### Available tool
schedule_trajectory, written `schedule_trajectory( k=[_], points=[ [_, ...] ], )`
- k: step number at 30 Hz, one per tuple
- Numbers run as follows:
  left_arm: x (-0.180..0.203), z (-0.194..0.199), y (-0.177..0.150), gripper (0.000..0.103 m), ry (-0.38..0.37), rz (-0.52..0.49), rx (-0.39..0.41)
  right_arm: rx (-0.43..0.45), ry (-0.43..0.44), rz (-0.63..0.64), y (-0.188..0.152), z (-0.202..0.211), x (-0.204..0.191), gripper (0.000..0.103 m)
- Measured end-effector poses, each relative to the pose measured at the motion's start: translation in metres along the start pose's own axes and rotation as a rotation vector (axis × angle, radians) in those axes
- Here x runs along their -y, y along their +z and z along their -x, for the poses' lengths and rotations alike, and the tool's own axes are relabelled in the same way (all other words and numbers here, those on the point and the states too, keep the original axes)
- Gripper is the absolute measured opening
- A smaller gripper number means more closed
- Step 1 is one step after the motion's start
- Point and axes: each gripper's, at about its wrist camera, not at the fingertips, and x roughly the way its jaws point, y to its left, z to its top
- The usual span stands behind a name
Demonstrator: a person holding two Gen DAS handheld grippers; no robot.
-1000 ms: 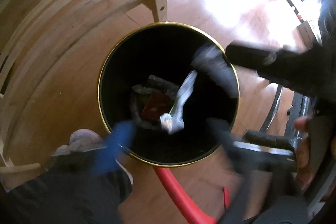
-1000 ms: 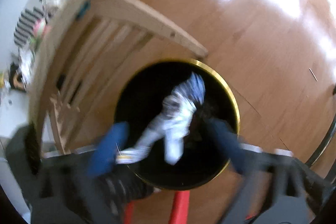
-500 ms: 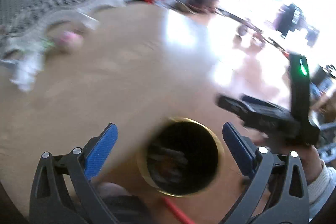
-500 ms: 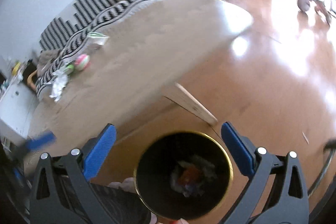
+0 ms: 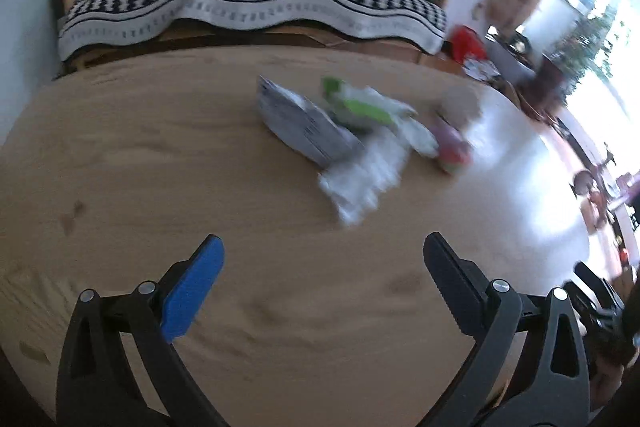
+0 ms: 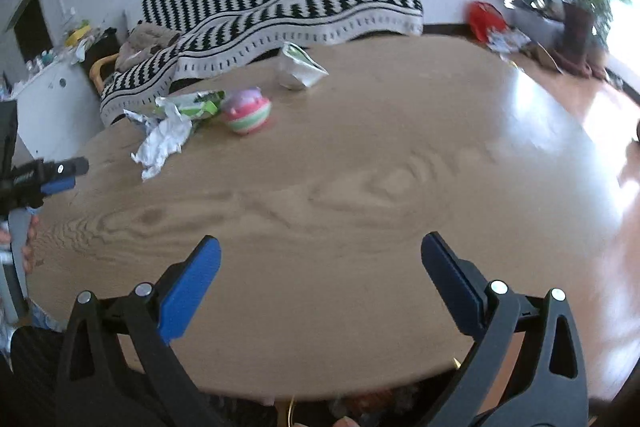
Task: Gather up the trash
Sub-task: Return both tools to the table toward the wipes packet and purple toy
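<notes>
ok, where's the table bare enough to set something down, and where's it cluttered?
Free: the wide stretch of table between the open right gripper and the striped ball, and the whole window-side half. Crowded: the far sofa-side corner, where crumpled foil, a green wrapper and the ball bunch together, with a silver pouch near the far edge.

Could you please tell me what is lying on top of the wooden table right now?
On the table lie crumpled foil, a green wrapper, a striped ball and a silver pouch. Whatever the wrapper and foil cover is hidden. Both grippers hover open, holding nothing.
</notes>
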Motion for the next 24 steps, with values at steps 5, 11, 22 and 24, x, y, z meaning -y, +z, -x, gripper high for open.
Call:
schedule_trajectory(
  k=[5,11,22,24],
  points=[
    [0.001,-0.046,0.041,0.097,-0.001,0.027,-0.047,0.005,0.017,-0.011,0.023,-0.03,-0.014,0.097],
    [0.0,-0.102,0.074,0.097,-0.008,0.036,-0.094,-0.033,0.031,-0.004,0.035,-0.065,-0.023,0.097],
    [-0.048,-0.109,0.08,0.097,0.027,0.031,-0.105,-0.07,0.043,0.153,0.087,-0.137,-0.058,0.097],
    [-0.056,-0.108,0.081,0.097,0.026,0.03,-0.11,-0.086,0.039,0.195,0.094,-0.153,-0.067,0.097]
  ],
)
